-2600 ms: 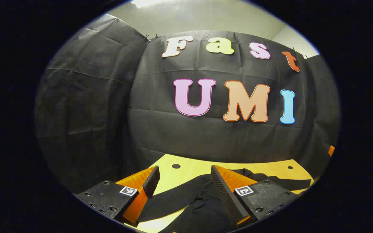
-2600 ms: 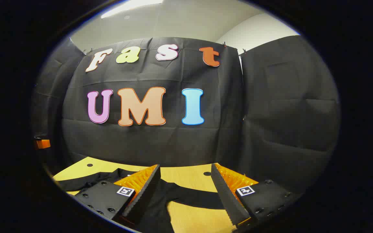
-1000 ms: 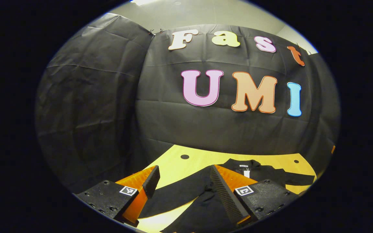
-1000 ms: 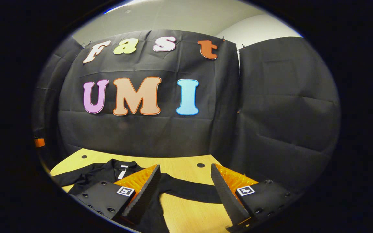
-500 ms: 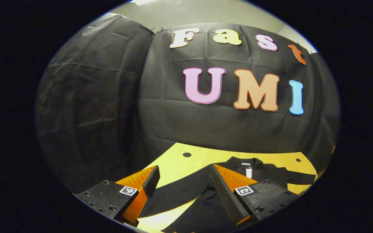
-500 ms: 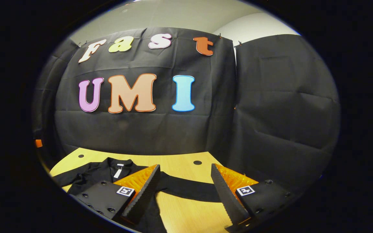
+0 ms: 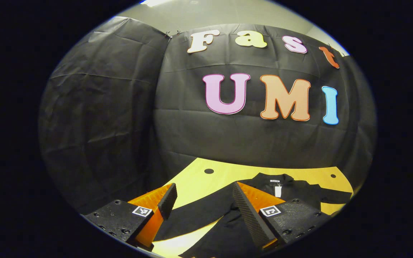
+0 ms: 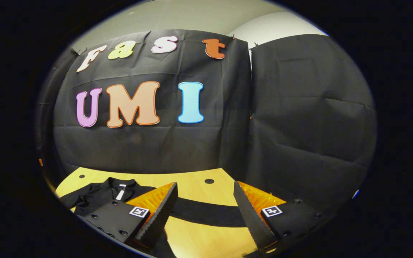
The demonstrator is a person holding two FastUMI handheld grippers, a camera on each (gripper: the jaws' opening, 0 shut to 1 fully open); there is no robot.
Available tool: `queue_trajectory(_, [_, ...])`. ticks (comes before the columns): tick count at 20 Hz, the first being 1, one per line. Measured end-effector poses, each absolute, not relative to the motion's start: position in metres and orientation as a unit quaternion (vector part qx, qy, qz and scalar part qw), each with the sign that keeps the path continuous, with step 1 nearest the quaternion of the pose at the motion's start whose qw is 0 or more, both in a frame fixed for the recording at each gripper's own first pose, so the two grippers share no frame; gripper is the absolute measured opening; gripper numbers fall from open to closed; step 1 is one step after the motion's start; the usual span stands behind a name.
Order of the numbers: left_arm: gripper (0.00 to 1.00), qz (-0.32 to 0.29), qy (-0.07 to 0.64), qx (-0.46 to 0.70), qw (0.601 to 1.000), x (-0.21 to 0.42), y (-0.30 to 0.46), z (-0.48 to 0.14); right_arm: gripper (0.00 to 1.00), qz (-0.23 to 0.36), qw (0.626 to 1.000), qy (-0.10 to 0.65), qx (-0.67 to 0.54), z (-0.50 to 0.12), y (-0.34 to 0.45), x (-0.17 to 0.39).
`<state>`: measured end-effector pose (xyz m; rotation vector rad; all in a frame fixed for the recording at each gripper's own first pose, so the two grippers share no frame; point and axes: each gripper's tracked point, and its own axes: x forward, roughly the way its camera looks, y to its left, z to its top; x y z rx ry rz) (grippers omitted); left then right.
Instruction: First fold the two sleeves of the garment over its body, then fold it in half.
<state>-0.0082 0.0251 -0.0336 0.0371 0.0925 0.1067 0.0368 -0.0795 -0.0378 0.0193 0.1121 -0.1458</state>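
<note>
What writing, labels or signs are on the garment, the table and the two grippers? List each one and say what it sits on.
White tag at the collar of the black garment: too small to read.
Square black-and-white markers on the left gripper: coded patterns, no words.
Matching markers on the right gripper: patterns too, no words.
Table: no writing.

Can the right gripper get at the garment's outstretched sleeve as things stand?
Probably yes. The right gripper is open, and the sleeve lies flat on the table straight ahead between its fingers, with nothing lying on it.
</note>
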Motion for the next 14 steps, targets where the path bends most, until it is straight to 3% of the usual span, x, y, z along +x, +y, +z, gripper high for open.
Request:
queue_trajectory(7, [0.92, 0.071, 0.04, 0.034, 0.996, -0.011, 0.031, -0.027, 0.99, -0.113, 0.989, 0.092, 0.031, -0.081, -0.138, 0.078])
queue_trajectory(14, [0.92, 0.095, 0.041, 0.04, 0.994, -0.021, 0.04, -0.026, 0.99, -0.13, 0.966, 0.207, 0.08, -0.166, -0.179, 0.109])
